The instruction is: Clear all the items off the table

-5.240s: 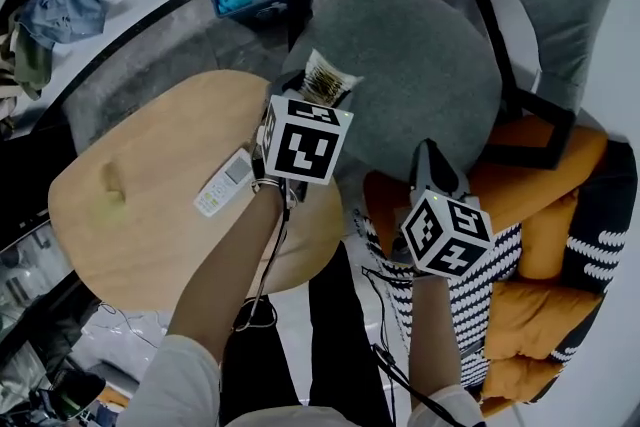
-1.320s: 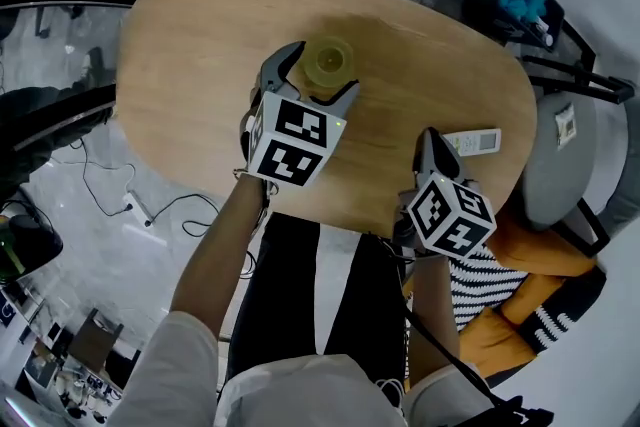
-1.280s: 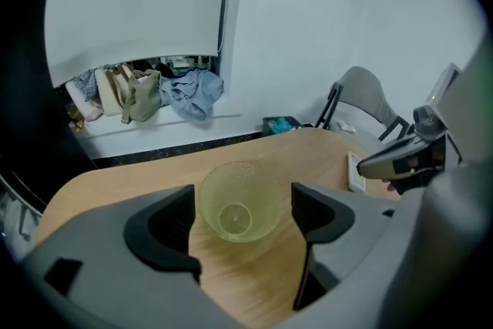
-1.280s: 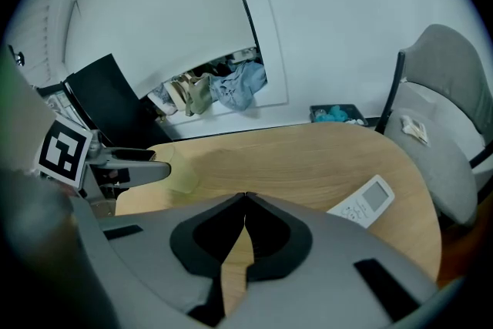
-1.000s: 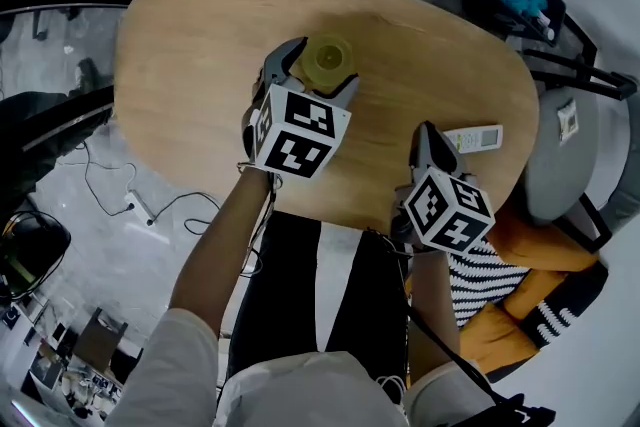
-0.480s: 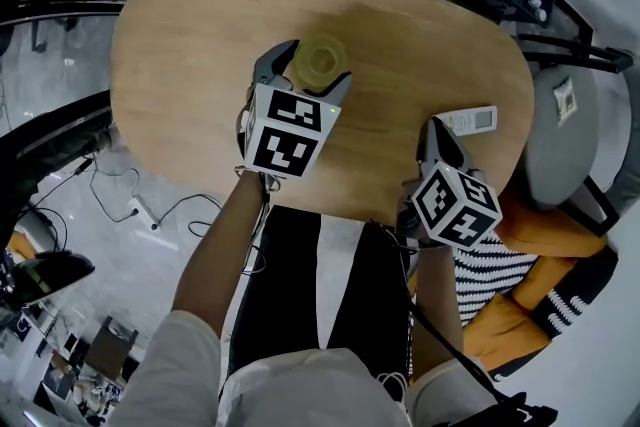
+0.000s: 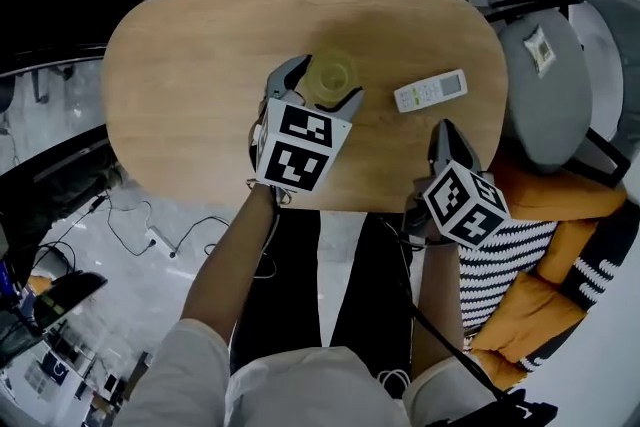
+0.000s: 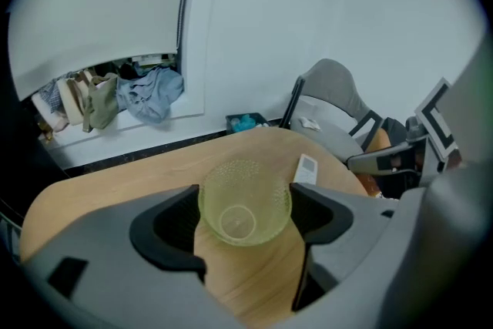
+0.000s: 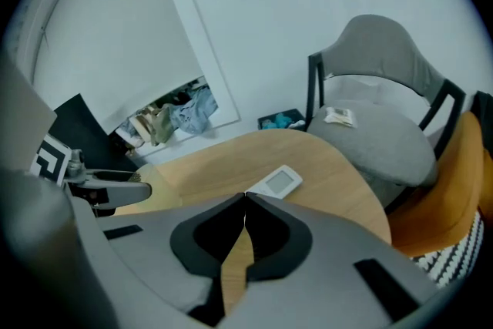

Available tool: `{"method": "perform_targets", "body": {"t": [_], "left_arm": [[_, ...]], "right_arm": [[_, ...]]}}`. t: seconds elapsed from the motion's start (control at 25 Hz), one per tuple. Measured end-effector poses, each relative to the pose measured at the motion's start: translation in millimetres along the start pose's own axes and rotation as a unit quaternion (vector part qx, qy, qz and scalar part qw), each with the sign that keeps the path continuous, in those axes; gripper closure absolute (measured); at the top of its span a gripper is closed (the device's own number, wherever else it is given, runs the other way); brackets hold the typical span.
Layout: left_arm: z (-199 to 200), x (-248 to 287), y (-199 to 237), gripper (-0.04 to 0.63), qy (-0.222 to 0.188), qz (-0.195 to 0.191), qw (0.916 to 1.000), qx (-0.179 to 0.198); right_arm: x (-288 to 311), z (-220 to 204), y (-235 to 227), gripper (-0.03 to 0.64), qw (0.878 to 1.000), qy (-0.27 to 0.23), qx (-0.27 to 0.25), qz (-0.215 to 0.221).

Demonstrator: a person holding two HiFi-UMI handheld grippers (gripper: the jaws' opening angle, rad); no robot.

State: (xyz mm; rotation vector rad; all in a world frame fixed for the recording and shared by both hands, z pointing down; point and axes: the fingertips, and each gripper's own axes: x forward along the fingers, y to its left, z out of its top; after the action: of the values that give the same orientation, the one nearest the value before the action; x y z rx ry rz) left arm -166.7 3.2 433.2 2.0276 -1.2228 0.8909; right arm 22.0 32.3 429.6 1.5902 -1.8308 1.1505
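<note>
Fingers [image 8: 168, 229] of left gripper [image 7: 322, 90] clamp the green cup [image 8: 245, 200], right gripper [image 9: 245, 200] pinched shut empty: lift straight, upright, light squeeze.

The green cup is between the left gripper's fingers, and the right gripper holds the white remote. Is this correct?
No: the right gripper is shut and empty; the white remote lies on the table, as the right gripper view shows.
</note>
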Motion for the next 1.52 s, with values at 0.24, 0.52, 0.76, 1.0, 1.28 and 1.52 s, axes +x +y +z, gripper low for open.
{"method": "perform_targets", "body": {"t": [0.24, 0.52, 0.76, 1.0, 1.28, 1.52], "left_arm": [[39, 19, -87, 0.225, -0.010, -0.046, 0.9979, 0.044], [62, 46, -191, 0.225, 0.000, -0.104, 0.9896, 0.100], [76, 66, -255, 0.225, 0.012, -0.134, 0.9809, 0.140], [85, 86, -300, 0.225, 0.030, -0.150, 0.9688, 0.195], [108, 120, -351, 0.225, 0.041, -0.164, 0.9614, 0.217], [144, 170, -402, 0.225, 0.027, -0.170, 0.9548, 0.242]], "right_arm": [[-31, 23, -87, 0.593, 0.996, -0.045, 0.053, -0.048], [-78, 30, -180, 0.592, 0.986, -0.082, 0.108, -0.095], [-107, 20, -242, 0.592, 0.977, -0.091, 0.144, -0.125], [-113, 12, -278, 0.592, 0.970, -0.099, 0.181, -0.131], [-111, 38, -319, 0.592, 0.969, -0.114, 0.184, -0.122], [-99, 66, -364, 0.592, 0.972, -0.122, 0.165, -0.117]]}}
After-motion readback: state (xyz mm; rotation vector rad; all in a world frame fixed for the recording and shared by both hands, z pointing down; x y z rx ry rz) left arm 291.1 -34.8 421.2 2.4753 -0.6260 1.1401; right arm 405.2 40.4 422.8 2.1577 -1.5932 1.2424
